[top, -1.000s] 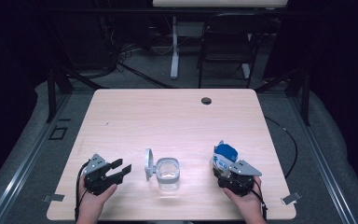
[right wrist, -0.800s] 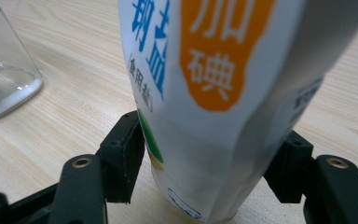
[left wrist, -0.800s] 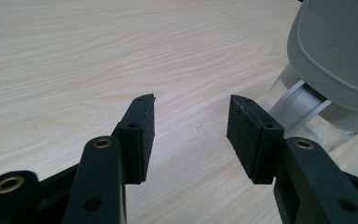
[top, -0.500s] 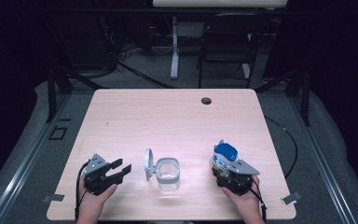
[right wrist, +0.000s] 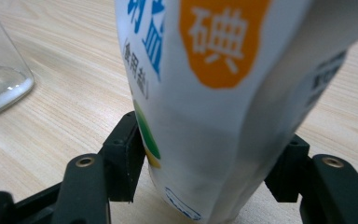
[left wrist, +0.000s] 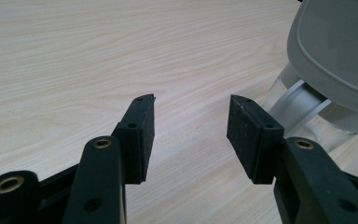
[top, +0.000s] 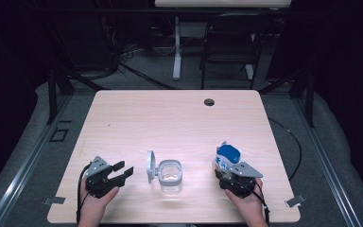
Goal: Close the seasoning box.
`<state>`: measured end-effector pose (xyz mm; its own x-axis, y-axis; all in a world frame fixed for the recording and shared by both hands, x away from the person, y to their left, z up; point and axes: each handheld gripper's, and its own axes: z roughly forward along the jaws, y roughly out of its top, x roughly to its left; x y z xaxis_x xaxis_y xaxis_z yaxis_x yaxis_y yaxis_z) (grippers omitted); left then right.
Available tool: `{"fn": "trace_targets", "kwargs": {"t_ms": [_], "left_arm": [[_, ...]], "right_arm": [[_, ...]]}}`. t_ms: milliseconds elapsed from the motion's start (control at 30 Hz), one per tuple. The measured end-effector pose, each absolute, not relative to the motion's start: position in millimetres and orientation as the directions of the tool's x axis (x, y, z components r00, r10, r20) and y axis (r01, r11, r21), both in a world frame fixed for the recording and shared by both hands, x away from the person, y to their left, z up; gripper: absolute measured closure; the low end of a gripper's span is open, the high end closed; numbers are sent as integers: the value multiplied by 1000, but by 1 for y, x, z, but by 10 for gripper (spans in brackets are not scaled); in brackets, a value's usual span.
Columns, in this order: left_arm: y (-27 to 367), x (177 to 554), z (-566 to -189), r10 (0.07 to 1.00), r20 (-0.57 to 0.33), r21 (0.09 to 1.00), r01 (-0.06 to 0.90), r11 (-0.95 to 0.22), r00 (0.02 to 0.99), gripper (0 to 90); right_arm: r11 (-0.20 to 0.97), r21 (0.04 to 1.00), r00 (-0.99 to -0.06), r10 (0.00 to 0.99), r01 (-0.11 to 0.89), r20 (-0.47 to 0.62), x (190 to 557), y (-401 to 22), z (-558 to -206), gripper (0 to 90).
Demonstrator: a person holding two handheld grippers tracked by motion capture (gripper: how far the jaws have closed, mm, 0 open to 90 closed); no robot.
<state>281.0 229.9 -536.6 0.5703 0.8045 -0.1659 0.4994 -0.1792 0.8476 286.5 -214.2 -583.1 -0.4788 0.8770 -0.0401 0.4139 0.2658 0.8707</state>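
Fingers of right gripper [top: 228, 171] clamped on salt pouch [right wrist: 223, 93], upright near counter's [top: 170, 118] right front; left gripper [left wrist: 191, 130] fingers apart, empty, beside open-lidded jar [top: 170, 174]. Advice: steady jar first; tip pouch slowly over its mouth.

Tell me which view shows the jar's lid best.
The left gripper view: the grey lid looms close at upper right, its rim and hinge strap plain. The high view shows it small, standing open beside the jar. The right gripper view catches a bit of the jar's glass at its left edge.
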Motion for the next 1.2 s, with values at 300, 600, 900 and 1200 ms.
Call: {"fn": "trace_targets", "kwargs": {"t_ms": [300,600,900,1200], "left_arm": [[231,281,-536,806,-163,847,500,-183,570,518],[231,280,-536,805,-164,844,504,-184,570,518],[233,279,-537,808,-166,844,506,-180,565,519],[234,280,-536,810,-164,848,500,-176,562,519]], "right_arm": [[272,864,-479,877,423,-42,287,-214,-583,391],[275,867,-491,870,416,-41,287,-215,-584,407],[286,868,-499,865,406,-51,287,-216,-584,414],[293,866,-505,862,404,-56,287,-216,-584,416]]}}
